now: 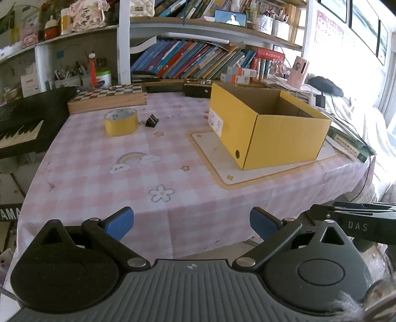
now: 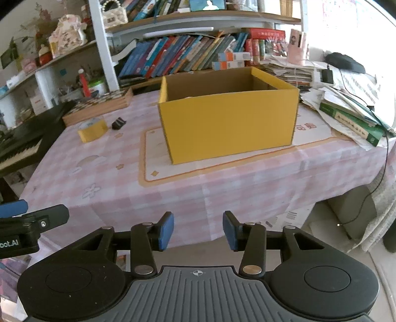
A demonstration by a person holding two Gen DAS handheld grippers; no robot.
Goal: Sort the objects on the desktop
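The left gripper is hovering at the near edge of the table, its blue pads spread wide and gripping nothing. The right gripper is hanging beside it, its pads also parted and empty. A roll of yellow tape is lying on the pink checked tablecloth at the far left, with a black binder clip just beside it on the right. An open yellow cardboard box is standing to the right on a cream mat. A wooden chessboard case is sitting behind the tape.

Daylight's blasting in from the right for me, window totally blown out, fisheye edges bent, right view slightly soft.
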